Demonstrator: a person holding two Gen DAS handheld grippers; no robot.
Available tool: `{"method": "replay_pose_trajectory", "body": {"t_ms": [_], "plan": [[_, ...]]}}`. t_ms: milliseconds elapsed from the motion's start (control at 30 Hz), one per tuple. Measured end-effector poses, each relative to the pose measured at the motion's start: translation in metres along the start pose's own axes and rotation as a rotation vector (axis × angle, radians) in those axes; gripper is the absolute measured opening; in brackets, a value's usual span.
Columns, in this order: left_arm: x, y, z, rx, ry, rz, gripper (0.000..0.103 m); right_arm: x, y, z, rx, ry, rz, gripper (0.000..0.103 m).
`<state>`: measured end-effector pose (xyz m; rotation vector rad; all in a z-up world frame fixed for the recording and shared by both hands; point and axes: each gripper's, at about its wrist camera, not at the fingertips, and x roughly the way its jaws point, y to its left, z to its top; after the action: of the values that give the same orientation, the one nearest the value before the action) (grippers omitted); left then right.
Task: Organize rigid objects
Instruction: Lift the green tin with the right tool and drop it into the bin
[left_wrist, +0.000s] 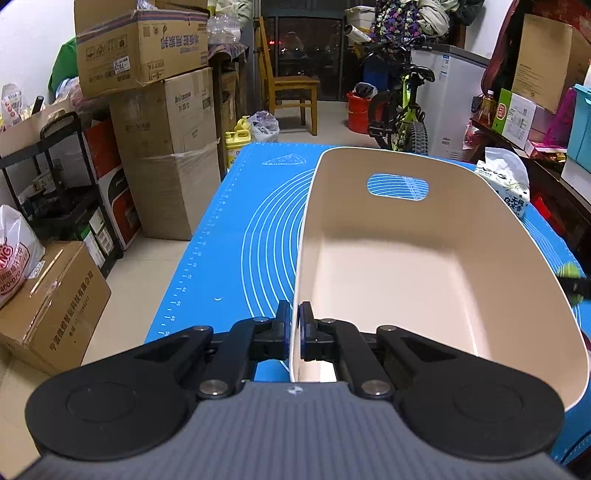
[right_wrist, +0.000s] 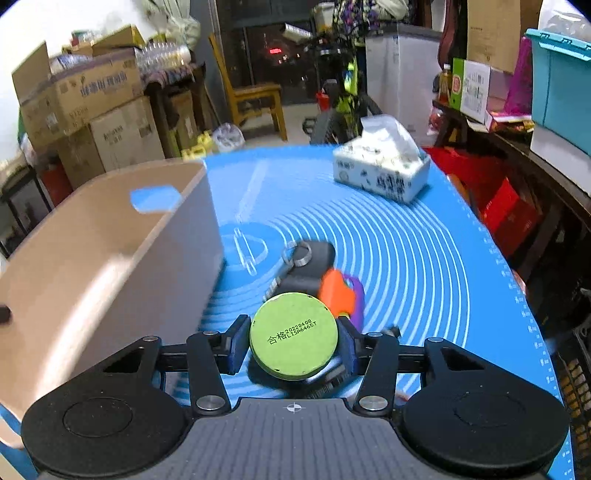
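My left hand-held gripper (left_wrist: 294, 325) is pinched narrow on the near-left wall of the cream bin (left_wrist: 424, 258), one finger outside the wall and one inside, so the rim runs up between them. The bin stands on the blue mat (left_wrist: 221, 236) that covers the surface, its floor bare, and the mat's white arcs show through an oval handle slot (left_wrist: 398, 187) in the far wall. Past the bin's far right corner sits a tissue pack (left_wrist: 506, 181).

My right hand-held gripper (right_wrist: 293, 341) grips a green round can (right_wrist: 294, 334) by its sides, the flat printed end facing my camera and the body raised off the mat. The blue pads (right_wrist: 236, 341) press on both flanks of it. Just beyond the can, lying on the mat, are a black key fob (right_wrist: 306, 269) with a metal ring (right_wrist: 297, 253) at its far end and, touching its right side, an orange and purple toy (right_wrist: 341, 291); I cannot tell what the toy is. The bin rises to the left of that gripper, near the can but apart from it. The tissue pack rests well beyond, toward the mat's far right.

Around the surface stand stacked cardboard boxes (left_wrist: 155, 122), a wooden chair (left_wrist: 291, 88) and a bicycle (left_wrist: 402, 110).
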<state>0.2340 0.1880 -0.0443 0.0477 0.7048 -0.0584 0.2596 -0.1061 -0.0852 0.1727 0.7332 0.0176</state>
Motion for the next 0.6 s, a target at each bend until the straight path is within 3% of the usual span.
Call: {"method": "replay_pose_trajectory", "body": {"t_ms": [267, 600], "plan": [[-0.003, -0.001, -0.002, 0.017, -0.011, -0.002, 0.006, -0.014, 0.011, 0.028, 0.006, -0.049, 0.095, 0.055], [-0.004, -0.002, -0.003, 0.041, -0.018, 0.000, 0.006, -0.007, 0.072, 0.063, -0.155, -0.094, 0.215, 0.055]]}}
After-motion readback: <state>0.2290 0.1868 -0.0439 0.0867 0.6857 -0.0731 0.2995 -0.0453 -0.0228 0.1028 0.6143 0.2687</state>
